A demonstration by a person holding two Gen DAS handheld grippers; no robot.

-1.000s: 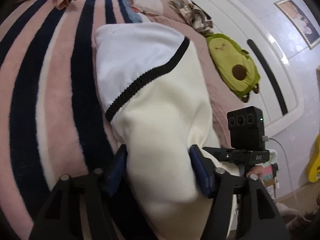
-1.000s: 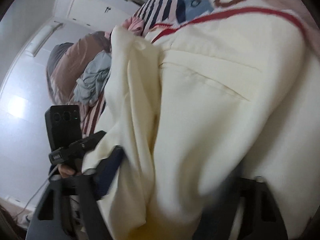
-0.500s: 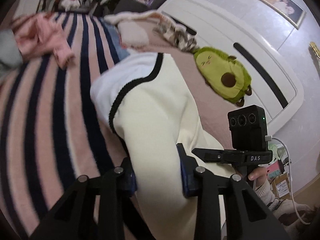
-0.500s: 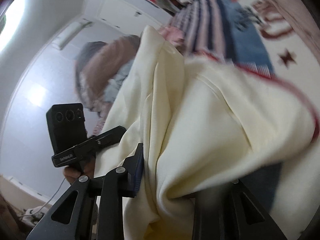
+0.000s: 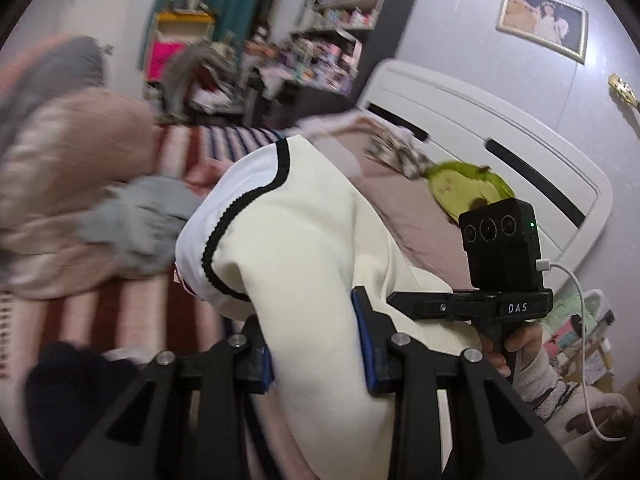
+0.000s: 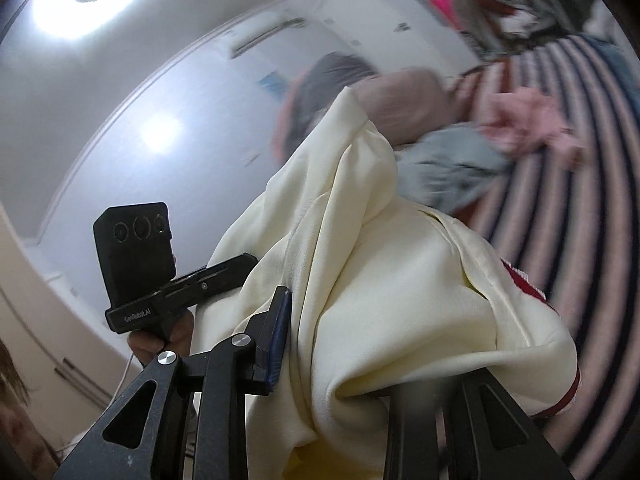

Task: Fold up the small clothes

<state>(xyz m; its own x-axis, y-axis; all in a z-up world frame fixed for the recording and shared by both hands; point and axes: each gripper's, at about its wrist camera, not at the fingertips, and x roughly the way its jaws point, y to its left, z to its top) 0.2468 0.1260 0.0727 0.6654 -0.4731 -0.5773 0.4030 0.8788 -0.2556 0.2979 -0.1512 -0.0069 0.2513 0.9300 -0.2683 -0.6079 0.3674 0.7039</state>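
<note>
A cream garment (image 5: pixel 320 248) with a white panel and black trim hangs in the air above the striped bed. My left gripper (image 5: pixel 316 356) is shut on a thick fold of it, the blue pads pressing both sides. In the right wrist view the same cream garment (image 6: pixel 380 280) shows a red-trimmed edge at the right, and my right gripper (image 6: pixel 336 344) is shut on a bunched fold; its right finger is hidden by the cloth. Each view shows the other gripper held by a hand, at the right (image 5: pixel 500 280) and at the left (image 6: pixel 140 268).
A pink, white and navy striped blanket (image 6: pixel 580 208) covers the bed. A grey garment (image 5: pixel 136 224), a pink garment (image 6: pixel 524 120) and a pink-brown duvet (image 5: pixel 80 140) lie on it. A green avocado plush (image 5: pixel 460 188) rests by the white headboard (image 5: pixel 500 128). Cluttered shelves (image 5: pixel 332 32) stand behind.
Both grippers closed tighter on the cream garment and rose, lifting it off the blanket. Both views tilted up, so the room's far side and the ceiling now show.
</note>
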